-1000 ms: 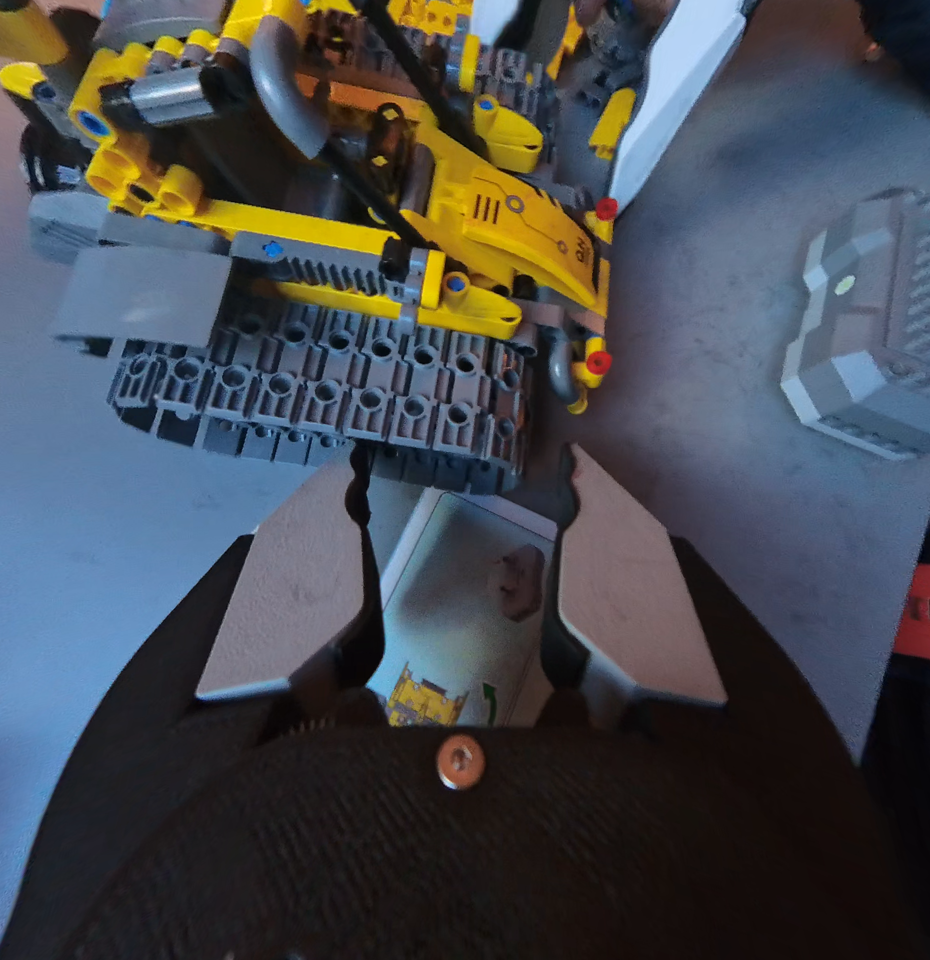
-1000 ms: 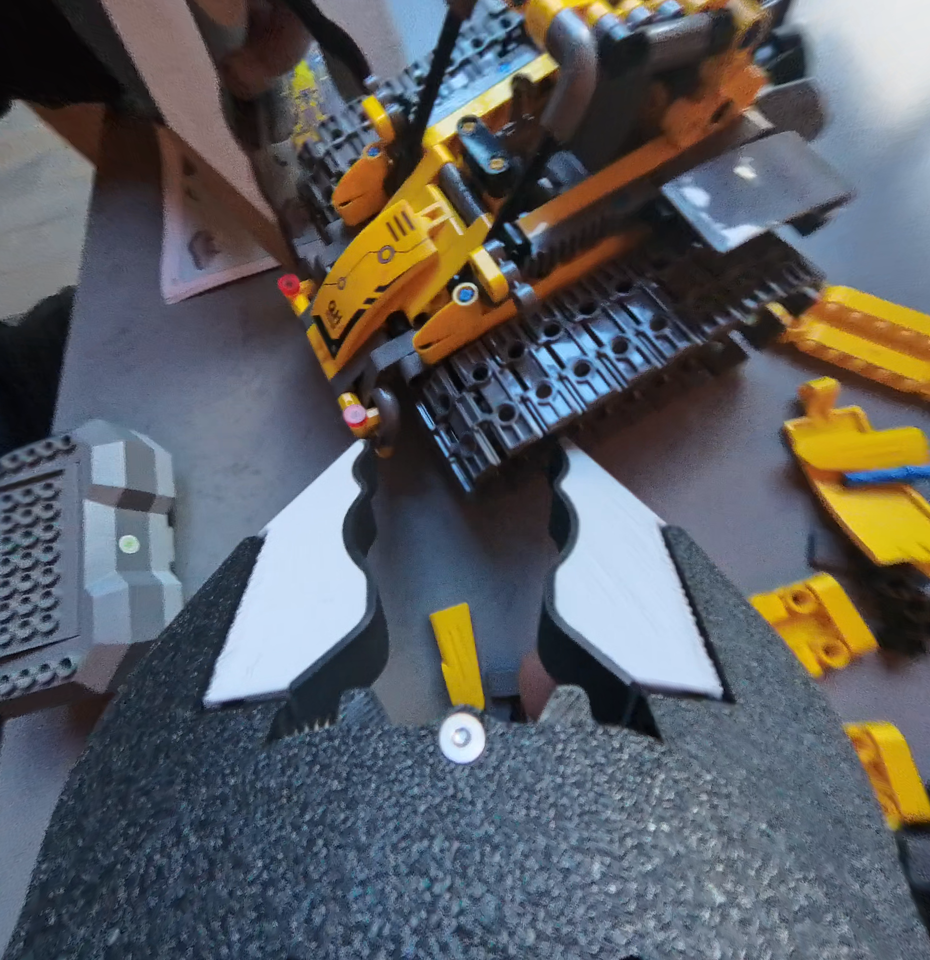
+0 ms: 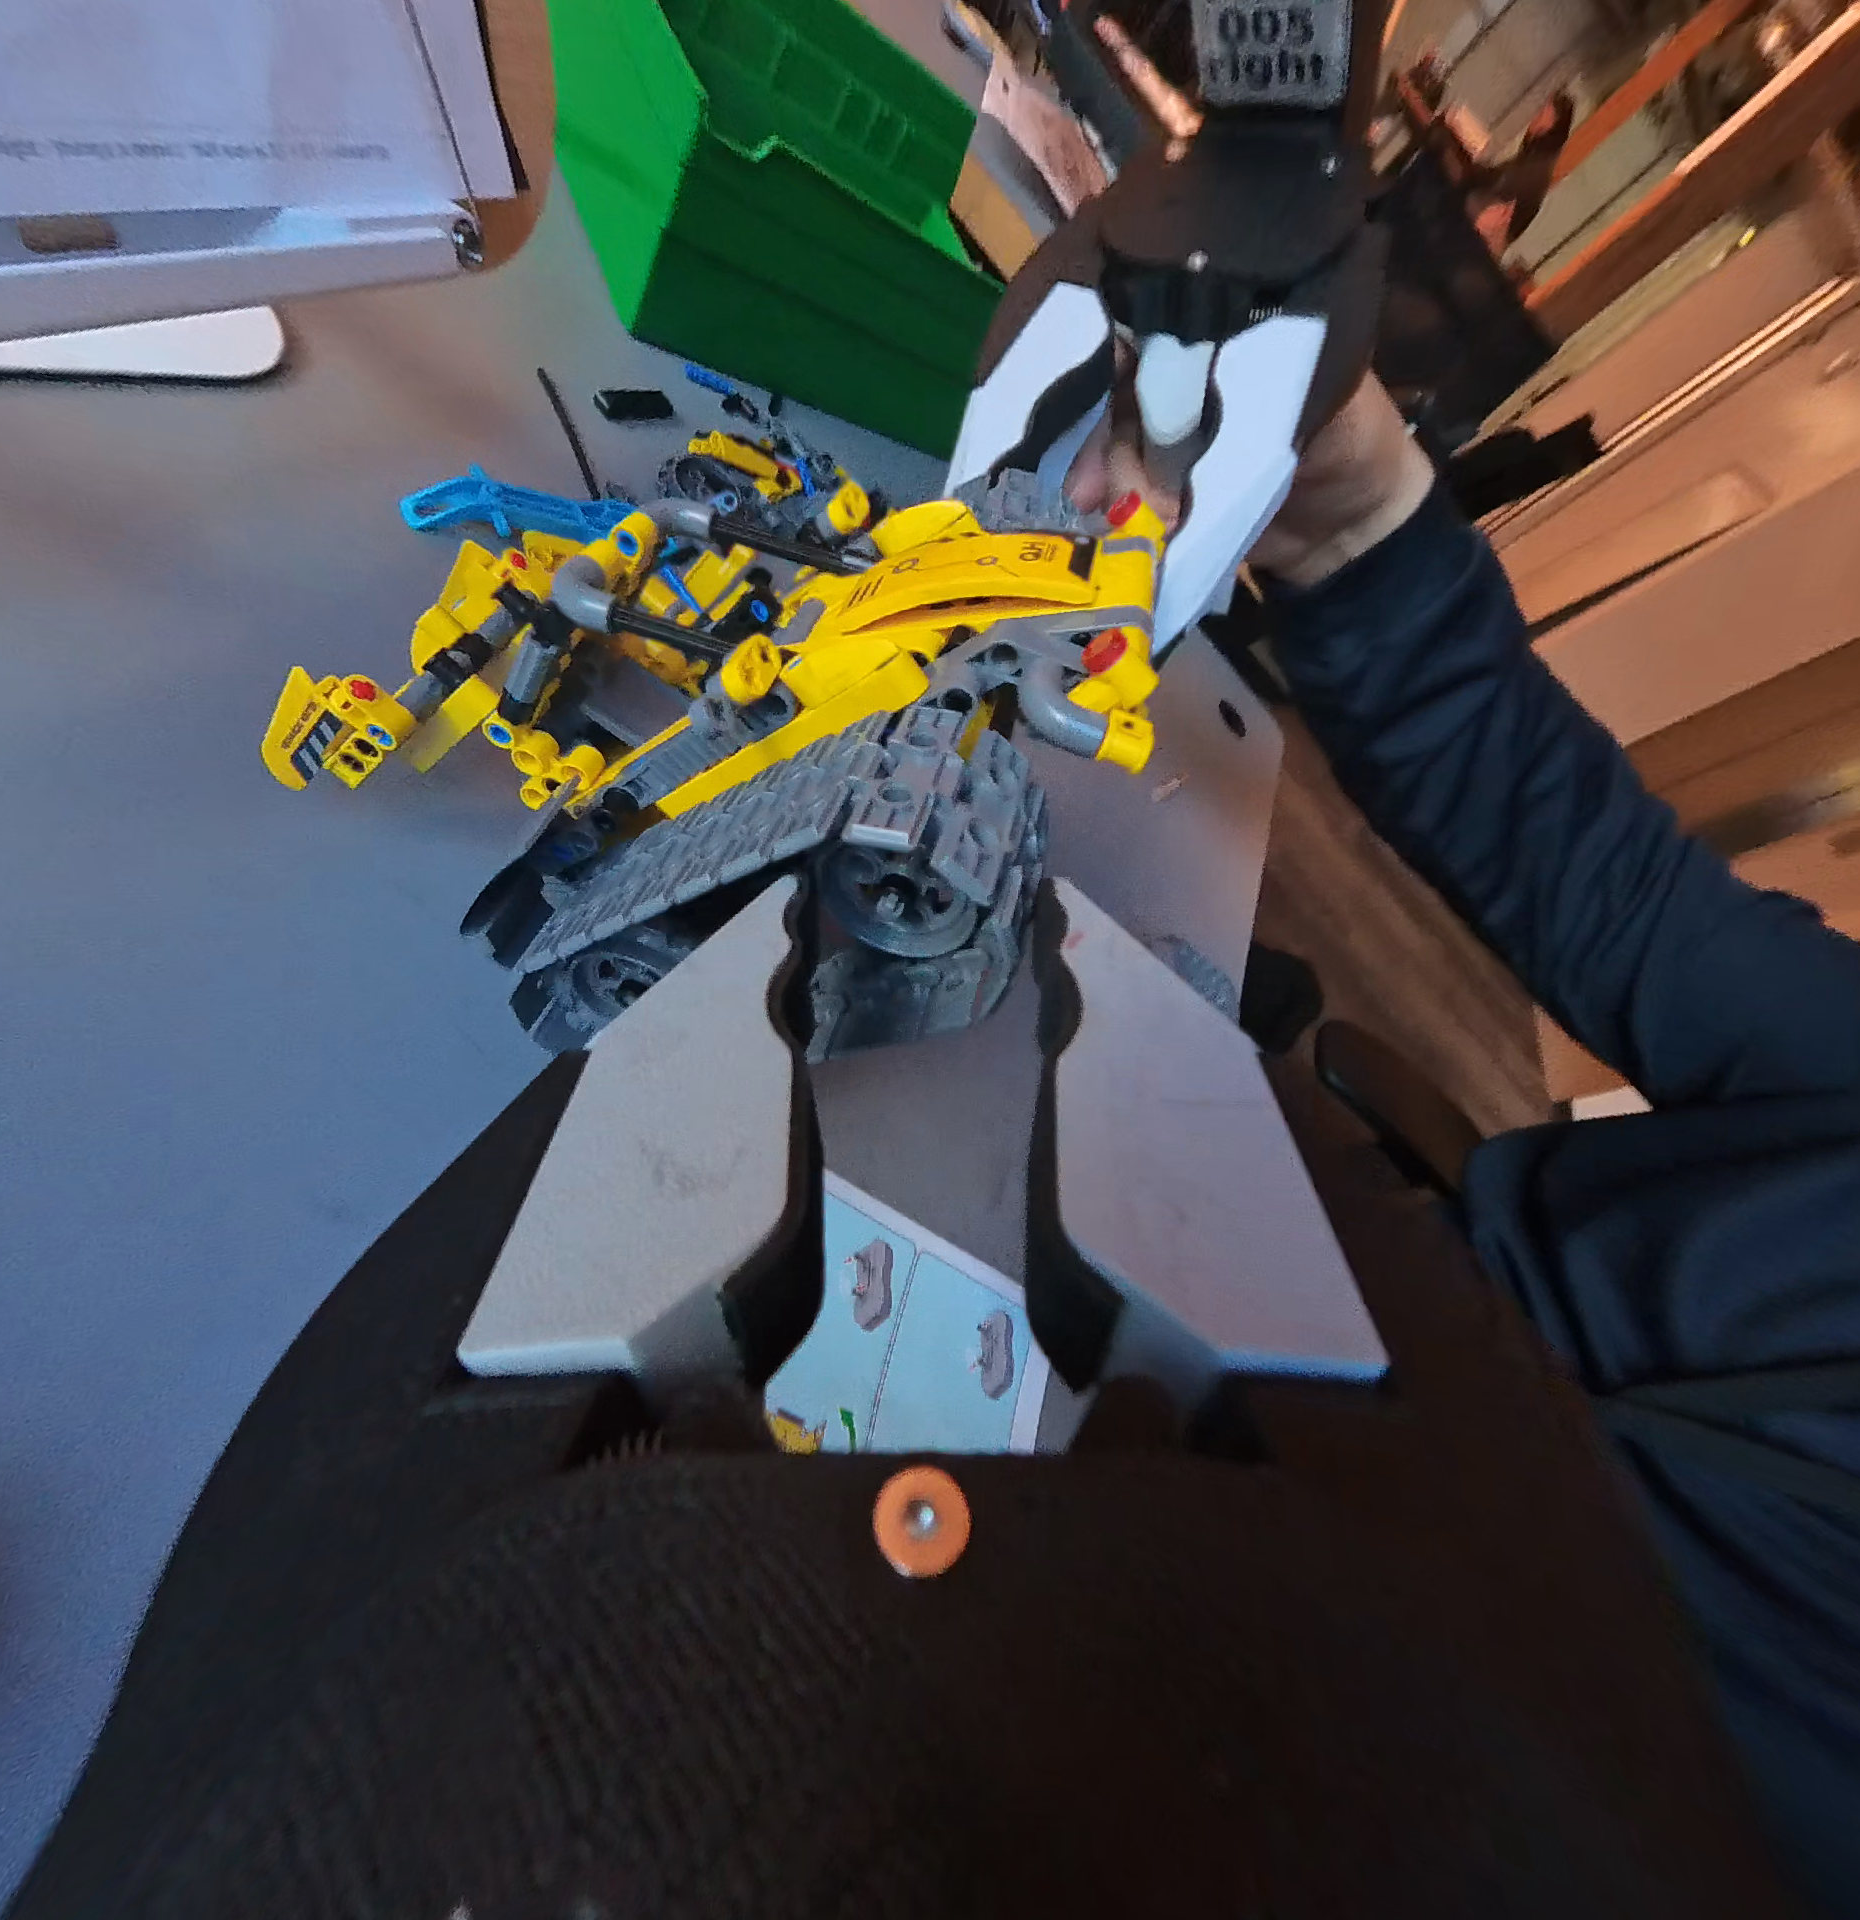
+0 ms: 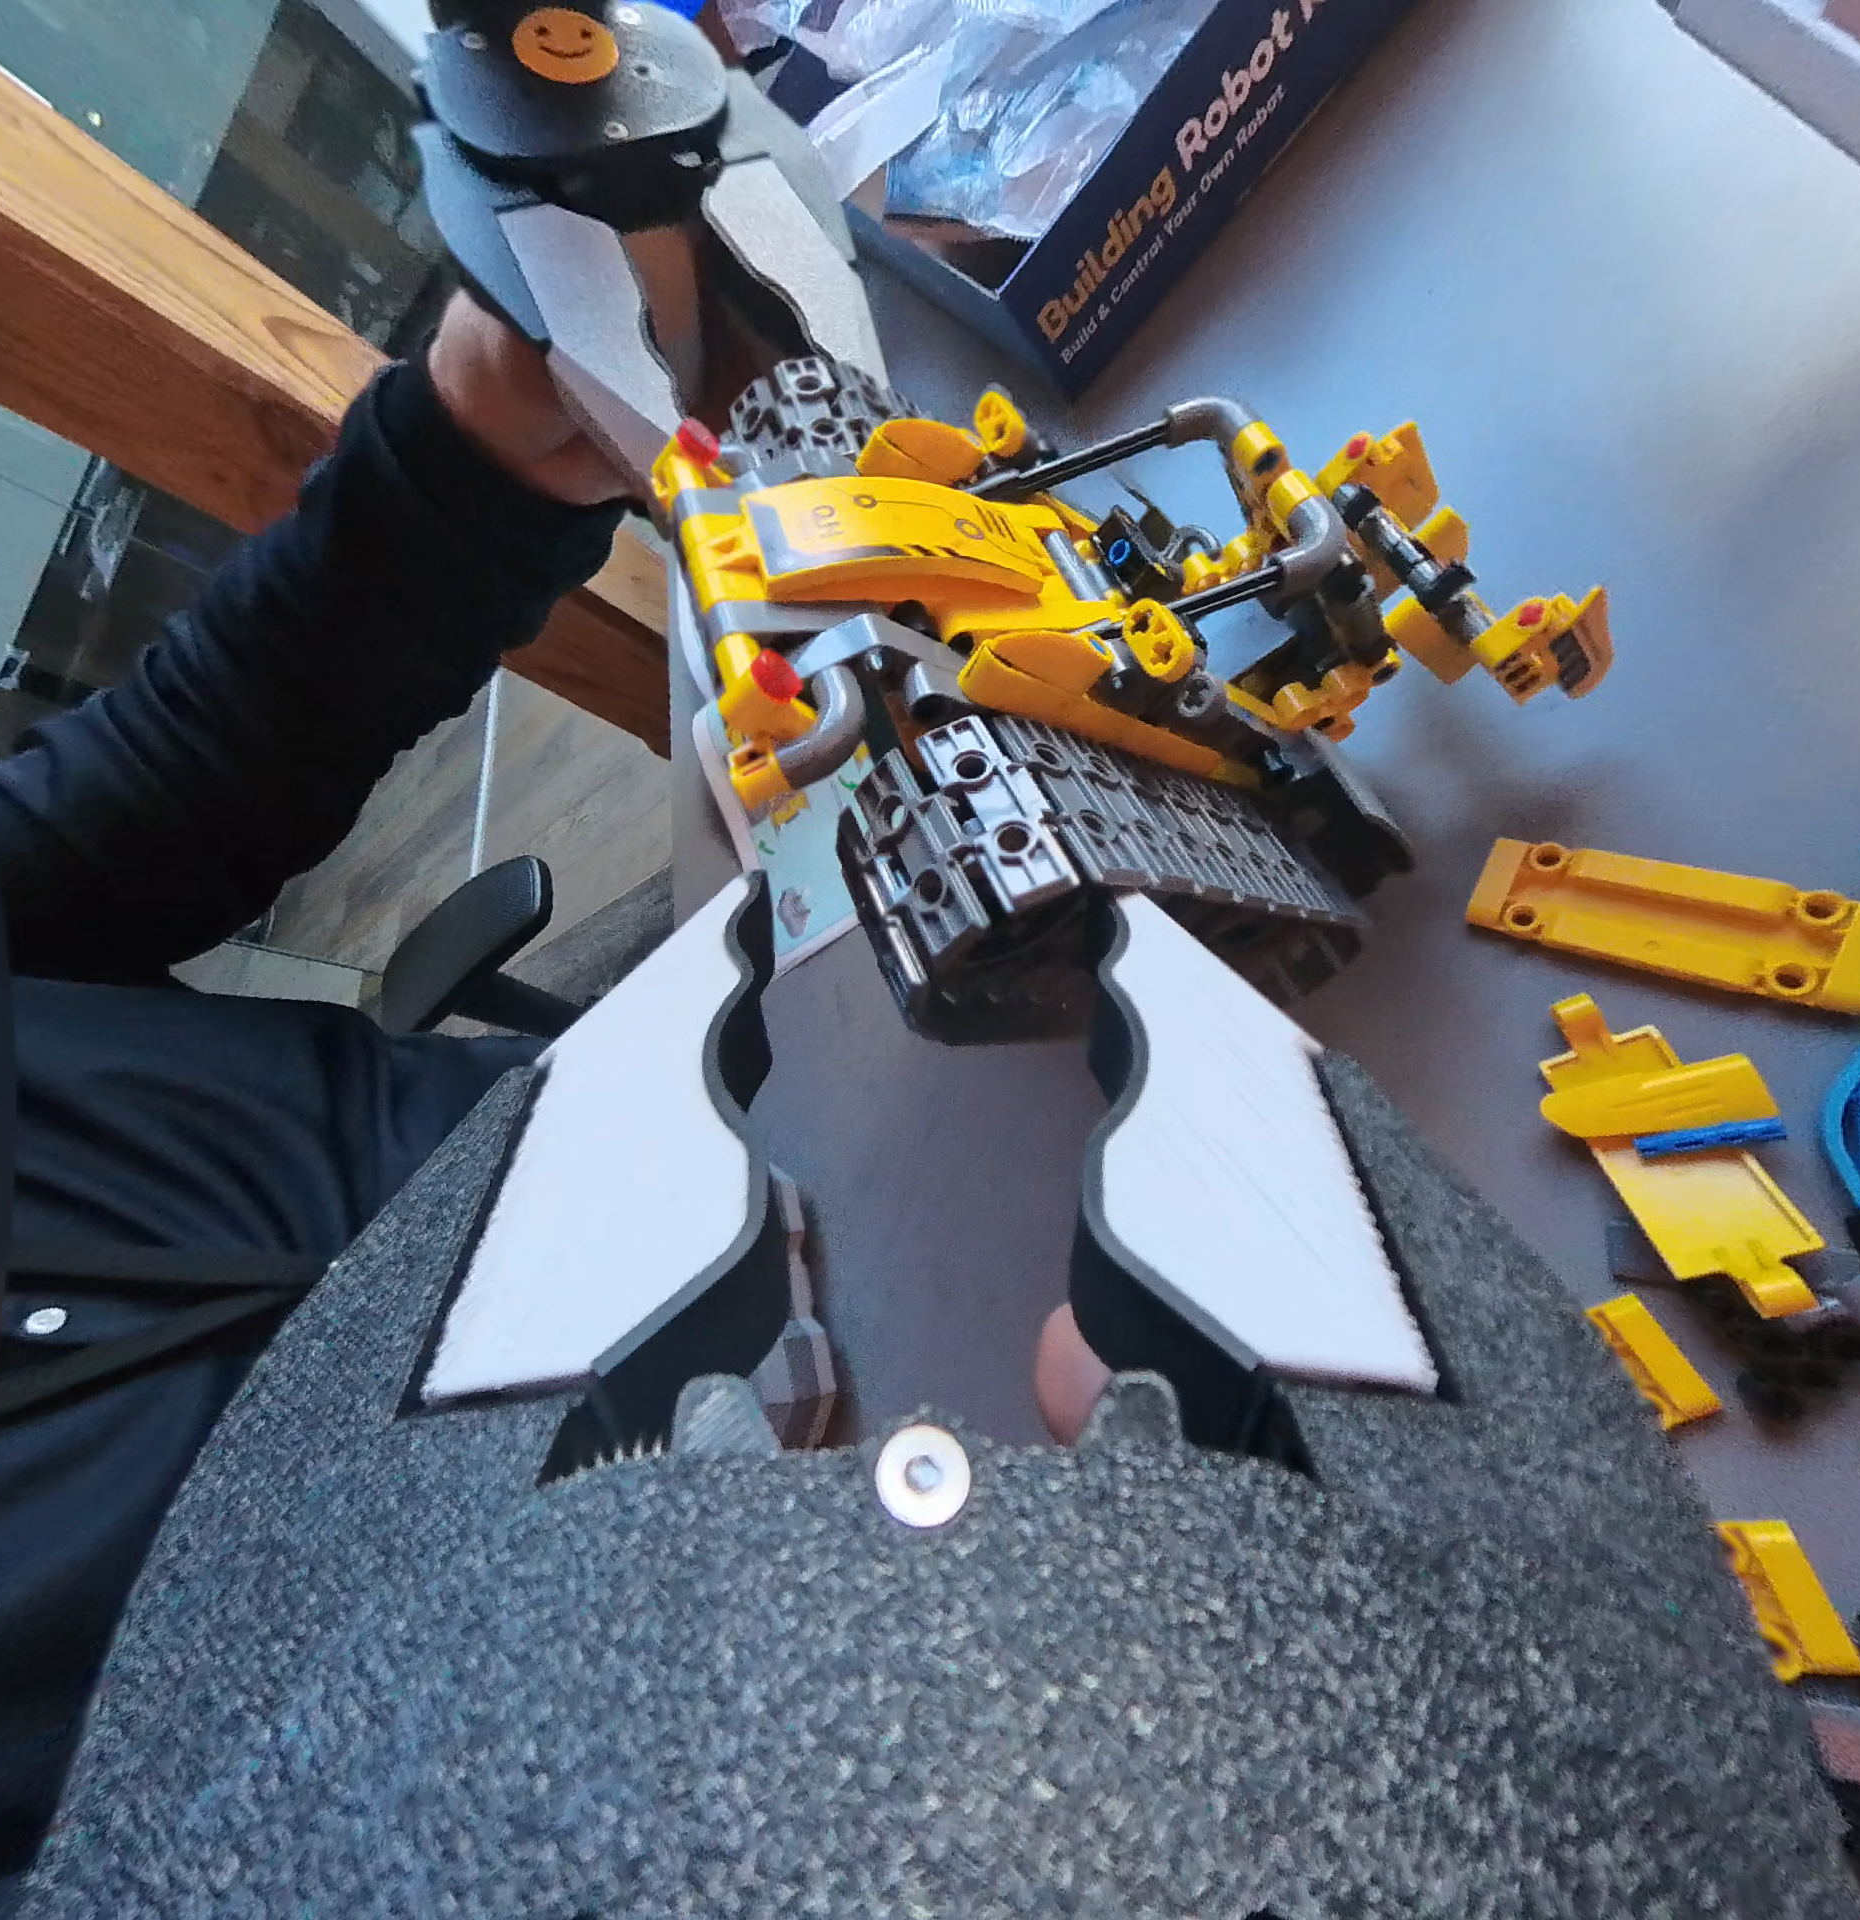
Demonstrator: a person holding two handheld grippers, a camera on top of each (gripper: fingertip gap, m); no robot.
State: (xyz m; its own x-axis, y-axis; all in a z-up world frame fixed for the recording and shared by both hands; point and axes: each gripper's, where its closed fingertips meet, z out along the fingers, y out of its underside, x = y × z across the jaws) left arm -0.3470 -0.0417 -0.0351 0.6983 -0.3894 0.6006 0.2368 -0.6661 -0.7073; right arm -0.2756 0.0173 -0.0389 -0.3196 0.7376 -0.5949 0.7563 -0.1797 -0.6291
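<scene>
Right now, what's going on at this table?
A person holds a gripper in each hand at the rear of a yellow tracked brick vehicle on the grey table. The left gripper and the right gripper are both open, each at one of the two grey tracks, gripping nothing. Whether the vehicle's rear is lifted is unclear. An instruction sheet lies under the left gripper; loose yellow parts lie beside the vehicle.

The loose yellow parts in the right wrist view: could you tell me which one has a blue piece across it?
The flat yellow part with the blue strip, directly below the long yellow plate with holes; the others are plain yellow.
</scene>
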